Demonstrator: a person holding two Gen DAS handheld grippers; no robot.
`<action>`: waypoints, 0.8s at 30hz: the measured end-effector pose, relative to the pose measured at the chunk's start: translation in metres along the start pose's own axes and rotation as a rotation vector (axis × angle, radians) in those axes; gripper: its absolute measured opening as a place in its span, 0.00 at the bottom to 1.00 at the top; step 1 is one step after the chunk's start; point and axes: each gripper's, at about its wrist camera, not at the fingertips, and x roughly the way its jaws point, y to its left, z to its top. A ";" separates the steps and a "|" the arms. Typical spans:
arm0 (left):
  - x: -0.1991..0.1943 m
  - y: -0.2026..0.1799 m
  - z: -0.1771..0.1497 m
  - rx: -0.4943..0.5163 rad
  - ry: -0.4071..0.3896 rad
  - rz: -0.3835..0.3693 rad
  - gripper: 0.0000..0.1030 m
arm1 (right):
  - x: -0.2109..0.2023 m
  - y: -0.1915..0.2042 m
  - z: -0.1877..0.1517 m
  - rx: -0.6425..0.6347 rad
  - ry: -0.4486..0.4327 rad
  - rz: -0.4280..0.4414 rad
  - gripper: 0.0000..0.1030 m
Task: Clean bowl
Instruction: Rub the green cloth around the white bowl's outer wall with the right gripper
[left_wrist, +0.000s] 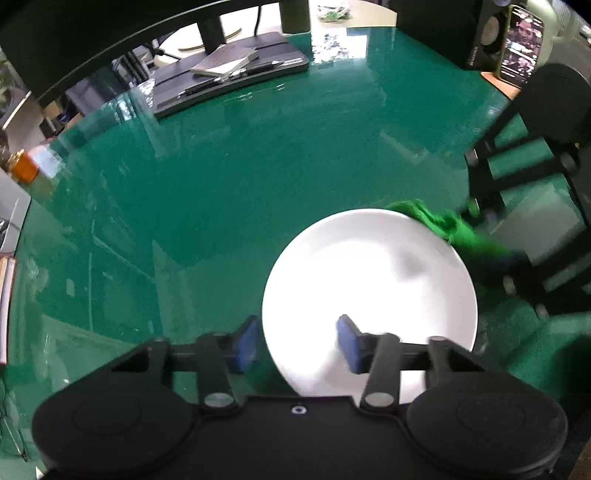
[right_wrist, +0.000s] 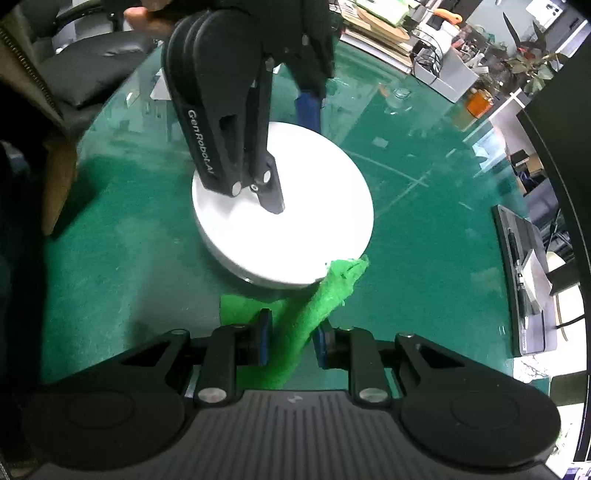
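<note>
A white bowl (left_wrist: 369, 291) stands on the green glass table (left_wrist: 229, 177). My left gripper (left_wrist: 299, 341) is open, one blue pad outside the near rim and one inside the bowl, so it straddles the rim. In the right wrist view the bowl (right_wrist: 295, 229) lies ahead with the left gripper (right_wrist: 236, 122) over its far side. My right gripper (right_wrist: 291, 341) is shut on a green cloth (right_wrist: 321, 299), whose tip reaches the bowl's near rim. The cloth (left_wrist: 443, 221) shows at the bowl's far right edge in the left view, with the right gripper (left_wrist: 524, 206) behind it.
A black monitor stand with a notebook and pens (left_wrist: 229, 70) sits at the table's far side. A speaker and a phone (left_wrist: 521, 44) stand far right. An orange object (left_wrist: 24, 168) is at the left edge. A chair (right_wrist: 85, 70) stands beyond the table.
</note>
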 end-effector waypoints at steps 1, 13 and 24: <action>0.001 -0.003 0.002 0.033 -0.004 0.019 0.33 | -0.001 0.006 0.002 -0.024 -0.002 0.015 0.22; 0.004 -0.008 0.007 0.092 -0.014 0.030 0.31 | 0.004 -0.009 0.006 0.006 0.024 -0.018 0.21; 0.004 -0.013 0.007 0.098 -0.014 0.020 0.33 | -0.008 0.002 0.003 -0.025 0.045 -0.010 0.22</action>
